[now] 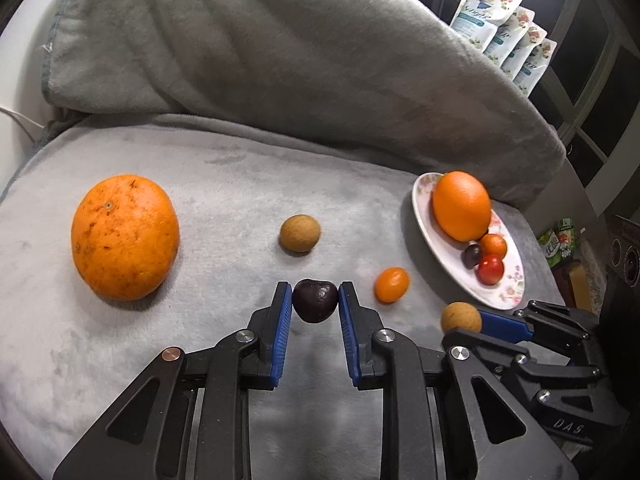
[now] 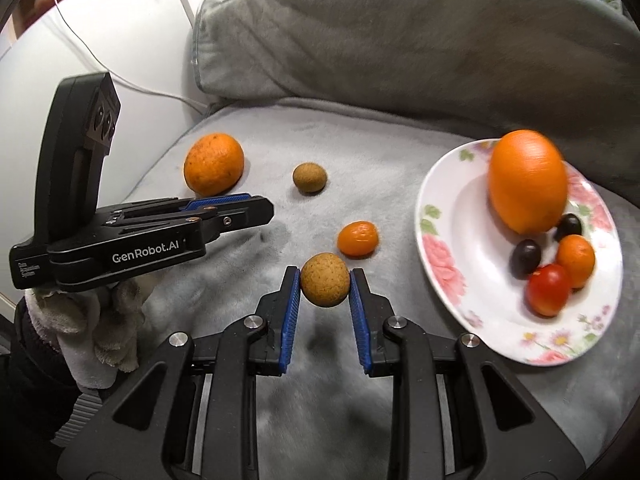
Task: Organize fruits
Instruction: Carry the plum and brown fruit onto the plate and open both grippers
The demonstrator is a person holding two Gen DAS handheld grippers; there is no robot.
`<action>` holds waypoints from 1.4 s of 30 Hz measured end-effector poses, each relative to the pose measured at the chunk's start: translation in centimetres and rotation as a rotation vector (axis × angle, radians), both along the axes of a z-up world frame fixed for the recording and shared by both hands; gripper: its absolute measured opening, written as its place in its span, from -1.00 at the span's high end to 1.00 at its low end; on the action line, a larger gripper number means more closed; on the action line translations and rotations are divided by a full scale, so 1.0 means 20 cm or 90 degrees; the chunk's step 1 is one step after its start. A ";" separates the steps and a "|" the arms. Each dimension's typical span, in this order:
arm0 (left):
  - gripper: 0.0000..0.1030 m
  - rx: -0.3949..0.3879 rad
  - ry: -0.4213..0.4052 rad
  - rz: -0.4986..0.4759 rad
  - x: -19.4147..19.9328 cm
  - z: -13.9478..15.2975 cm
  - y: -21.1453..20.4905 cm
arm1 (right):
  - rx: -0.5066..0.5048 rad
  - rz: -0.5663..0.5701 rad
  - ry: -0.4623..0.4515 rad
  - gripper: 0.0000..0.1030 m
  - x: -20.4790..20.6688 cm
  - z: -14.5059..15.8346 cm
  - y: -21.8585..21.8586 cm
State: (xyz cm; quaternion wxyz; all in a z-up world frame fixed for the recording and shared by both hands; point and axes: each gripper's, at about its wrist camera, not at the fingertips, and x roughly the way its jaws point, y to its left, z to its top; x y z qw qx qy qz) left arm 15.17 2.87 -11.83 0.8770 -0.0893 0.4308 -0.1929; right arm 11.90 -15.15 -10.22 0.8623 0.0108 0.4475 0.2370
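Your left gripper is clamped on a dark purple cherry, its blue pads pressing the fruit from both sides just above the grey blanket. Your right gripper is clamped the same way on a tan longan, gripped at its widest part.

Near the left gripper, a small kumquat lies on the blanket just to the right of the cherry, and a second longan sits a little beyond it. A large speckled orange rests well off to the left.

To the right stands the floral plate, its rim near the held longan. On it lie a smooth orange, two dark cherries, a small orange fruit and a red cherry tomato, bunched together at the near side of the orange. A grey pillow lies behind everything, with pouches behind it to the right.
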 end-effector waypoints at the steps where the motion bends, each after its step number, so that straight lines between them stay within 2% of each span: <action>1: 0.57 -0.003 -0.003 -0.001 -0.01 0.01 -0.01 | 0.002 -0.005 -0.005 0.50 -0.01 0.01 -0.02; 19: 0.57 -0.019 -0.032 -0.068 -0.02 0.11 -0.35 | 0.009 -0.090 -0.039 0.50 -0.11 0.10 -0.37; 32: 0.57 -0.015 -0.029 -0.091 0.04 0.12 -0.53 | 0.005 -0.098 -0.036 0.50 -0.09 0.06 -0.44; 42: 0.57 -0.008 -0.028 -0.093 0.08 0.11 -0.57 | -0.003 -0.084 -0.032 0.49 -0.05 0.04 -0.43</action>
